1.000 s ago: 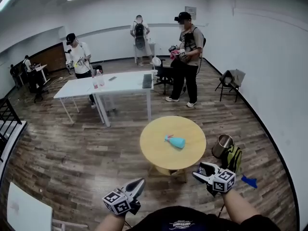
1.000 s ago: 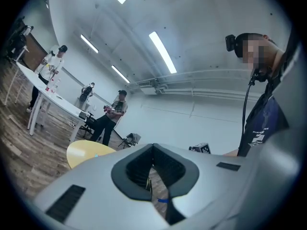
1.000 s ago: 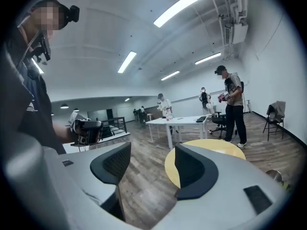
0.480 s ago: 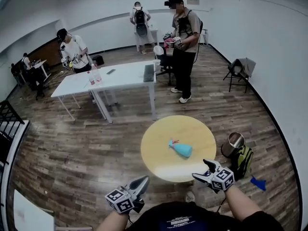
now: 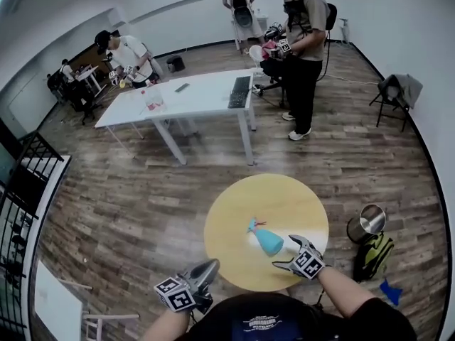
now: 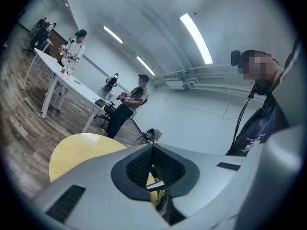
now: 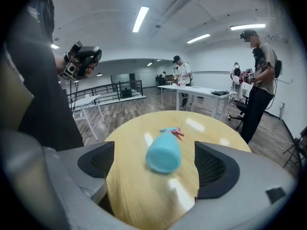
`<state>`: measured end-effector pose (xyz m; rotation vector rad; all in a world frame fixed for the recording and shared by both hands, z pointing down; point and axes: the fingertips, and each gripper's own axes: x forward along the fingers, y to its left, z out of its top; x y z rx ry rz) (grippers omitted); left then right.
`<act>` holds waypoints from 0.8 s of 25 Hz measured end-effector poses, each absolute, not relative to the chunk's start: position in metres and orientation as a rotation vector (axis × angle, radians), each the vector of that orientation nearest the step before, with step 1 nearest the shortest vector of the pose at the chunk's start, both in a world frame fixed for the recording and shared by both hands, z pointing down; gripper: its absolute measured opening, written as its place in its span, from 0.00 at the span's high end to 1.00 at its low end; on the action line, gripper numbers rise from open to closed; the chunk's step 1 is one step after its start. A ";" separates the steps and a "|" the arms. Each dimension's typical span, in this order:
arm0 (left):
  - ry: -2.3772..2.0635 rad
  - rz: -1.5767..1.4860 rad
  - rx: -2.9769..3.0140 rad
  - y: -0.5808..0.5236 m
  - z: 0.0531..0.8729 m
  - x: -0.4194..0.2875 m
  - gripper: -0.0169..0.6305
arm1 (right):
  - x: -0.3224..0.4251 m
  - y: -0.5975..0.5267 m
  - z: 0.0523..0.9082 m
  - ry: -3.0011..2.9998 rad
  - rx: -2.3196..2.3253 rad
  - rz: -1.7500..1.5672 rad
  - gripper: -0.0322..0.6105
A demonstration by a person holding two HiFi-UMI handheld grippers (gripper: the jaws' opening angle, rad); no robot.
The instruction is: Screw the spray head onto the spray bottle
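One turquoise spray bottle [image 5: 269, 241] lies on its side on the round yellow table [image 5: 231, 222], its single spray head [image 5: 253, 226] seemingly already at the neck. The right gripper [image 5: 284, 253] lines up on the bottle's base to grasp it. Its fingers have just been opening wide and touch nothing. The left gripper [image 5: 207, 268] hangs back off the table, fingers clenched and empty.
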<state>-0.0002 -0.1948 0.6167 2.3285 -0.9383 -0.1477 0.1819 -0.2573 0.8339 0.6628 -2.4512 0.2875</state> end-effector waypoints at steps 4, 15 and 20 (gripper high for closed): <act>-0.912 -0.121 2.307 -0.225 0.630 0.010 0.96 | 0.180 -0.284 0.869 -2.416 0.682 0.268 0.08; -0.765 -0.025 2.318 -0.283 0.648 -0.061 0.96 | 0.132 -0.332 0.929 -2.202 0.752 0.184 0.08; -0.810 0.006 2.267 -0.300 0.654 -0.101 0.96 | 0.124 -0.343 0.951 -2.165 0.763 0.170 0.21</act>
